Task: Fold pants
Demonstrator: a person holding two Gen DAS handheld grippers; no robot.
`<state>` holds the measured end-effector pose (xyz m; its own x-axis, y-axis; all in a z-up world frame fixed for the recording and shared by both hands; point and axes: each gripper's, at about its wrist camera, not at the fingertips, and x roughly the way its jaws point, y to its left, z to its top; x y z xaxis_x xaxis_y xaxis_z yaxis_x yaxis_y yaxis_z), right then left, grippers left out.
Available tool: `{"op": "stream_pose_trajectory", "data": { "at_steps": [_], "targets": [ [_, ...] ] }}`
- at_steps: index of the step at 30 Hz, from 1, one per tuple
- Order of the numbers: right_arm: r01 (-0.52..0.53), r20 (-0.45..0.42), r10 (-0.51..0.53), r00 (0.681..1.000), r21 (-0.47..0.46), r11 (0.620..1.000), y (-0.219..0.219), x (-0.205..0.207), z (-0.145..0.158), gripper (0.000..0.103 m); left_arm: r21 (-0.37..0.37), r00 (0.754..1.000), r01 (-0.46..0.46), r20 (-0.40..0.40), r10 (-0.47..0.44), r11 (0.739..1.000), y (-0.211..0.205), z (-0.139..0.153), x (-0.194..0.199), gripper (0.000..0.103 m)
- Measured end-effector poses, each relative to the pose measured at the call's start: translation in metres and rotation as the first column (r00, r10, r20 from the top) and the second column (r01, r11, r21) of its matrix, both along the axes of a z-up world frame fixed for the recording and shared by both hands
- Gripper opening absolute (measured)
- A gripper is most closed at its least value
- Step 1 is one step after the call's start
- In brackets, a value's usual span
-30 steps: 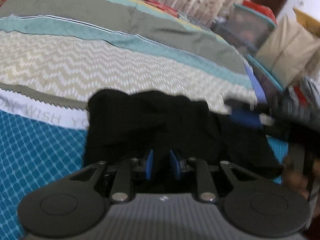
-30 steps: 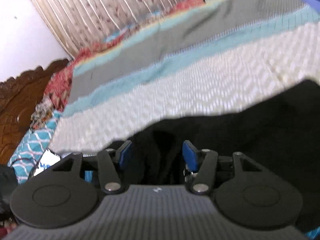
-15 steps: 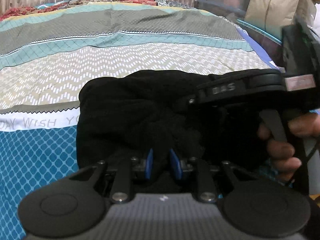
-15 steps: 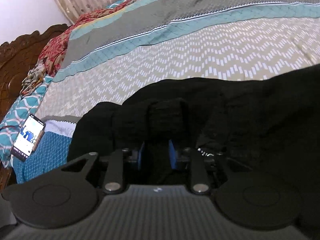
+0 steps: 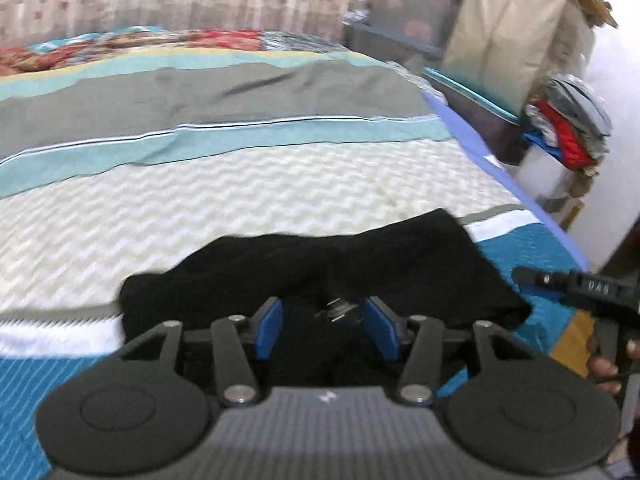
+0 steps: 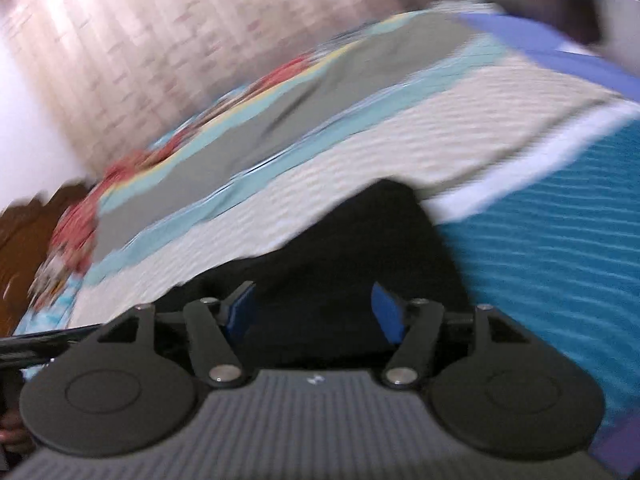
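The left claw [image 5: 322,326] hangs just above the near edge of the black pants [image 5: 360,264]. Its jaws are opening, the blue pads [image 5: 269,326] stand well apart, and neither one presses on the cloth; a small metal fastening on the pants shows in the gap between them. The pants lie in a bunched, folded heap on the bed [image 5: 240,196], straight ahead of this claw and spreading out to both sides of it, on the band where the cream zigzag stripe of the bedspread meets the white and blue stripes.

The right claw [image 6: 316,310] also hangs over the pants [image 6: 352,248], which fill the space under and ahead of its fingers and run off toward the left claw. Its jaws are opening too and stand wide, with dark cloth seen behind the gap but no pad pinching it. This view is heavily blurred. To the right of this claw the blue stripe of the bed [image 6: 560,240] lies bare.

Beyond the bed, ahead and to the right of the left claw, stand storage boxes [image 5: 416,12] and a pile of clothes [image 5: 568,128].
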<state>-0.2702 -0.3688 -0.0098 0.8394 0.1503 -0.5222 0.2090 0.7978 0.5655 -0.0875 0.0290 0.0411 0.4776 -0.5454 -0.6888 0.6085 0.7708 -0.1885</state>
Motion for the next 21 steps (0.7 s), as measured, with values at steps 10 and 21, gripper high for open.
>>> {"op": "stream_pose_trajectory", "data": {
  "at_steps": [10,21],
  "targets": [
    [0.098,-0.002,-0.1,0.995,0.206,0.974,-0.057,-0.022,-0.035,0.067,0.09,0.971,0.174,-0.18,-0.156,0.981,-0.171,-0.001,0.023,0.047],
    [0.011,0.025,-0.017,1.0,0.222,0.975,-0.062,-0.007,-0.036,0.069,0.325,0.975,0.167,-0.197,-0.106,0.931,-0.293,-0.041,0.048,0.056]
  ]
}}
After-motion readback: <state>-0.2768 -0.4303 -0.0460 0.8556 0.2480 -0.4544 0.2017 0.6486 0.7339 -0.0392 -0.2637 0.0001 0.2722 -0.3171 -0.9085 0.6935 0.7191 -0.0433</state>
